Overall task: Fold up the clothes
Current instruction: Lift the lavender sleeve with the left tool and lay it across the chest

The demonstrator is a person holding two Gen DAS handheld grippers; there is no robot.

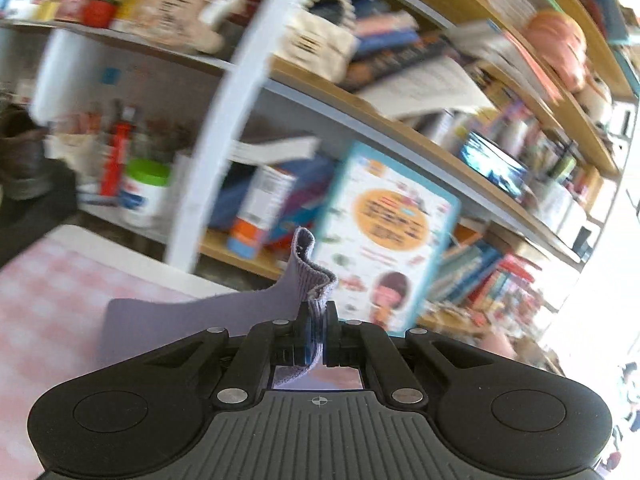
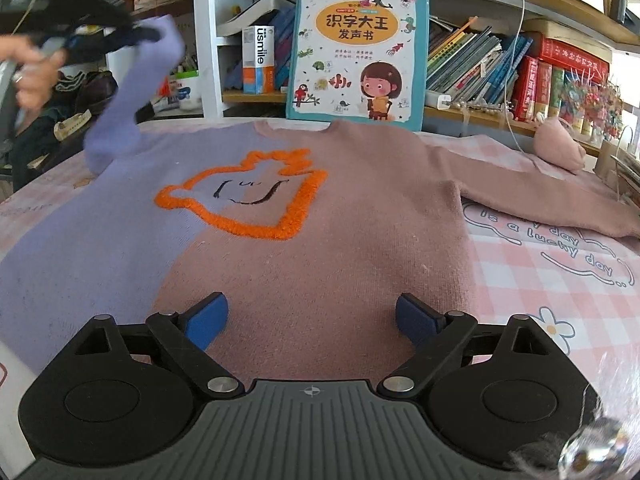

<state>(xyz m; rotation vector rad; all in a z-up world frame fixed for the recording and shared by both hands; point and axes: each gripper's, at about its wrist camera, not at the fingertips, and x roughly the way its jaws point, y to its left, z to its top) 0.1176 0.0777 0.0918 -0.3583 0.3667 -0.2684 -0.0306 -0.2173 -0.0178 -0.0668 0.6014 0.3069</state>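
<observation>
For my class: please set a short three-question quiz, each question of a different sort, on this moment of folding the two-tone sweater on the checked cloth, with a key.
1. True or false: the left tool is shut on the purple sleeve cuff.
2. Multiple choice: the pink sleeve is (a) lifted in the air, (b) lying flat on the tablecloth, (c) tucked under the body of the sweater.
3. Fill in: the right tool hovers over the sweater's pink half with its jaws ____.

Key: 1 true; 2 b; 3 open, nothing between them.
</observation>
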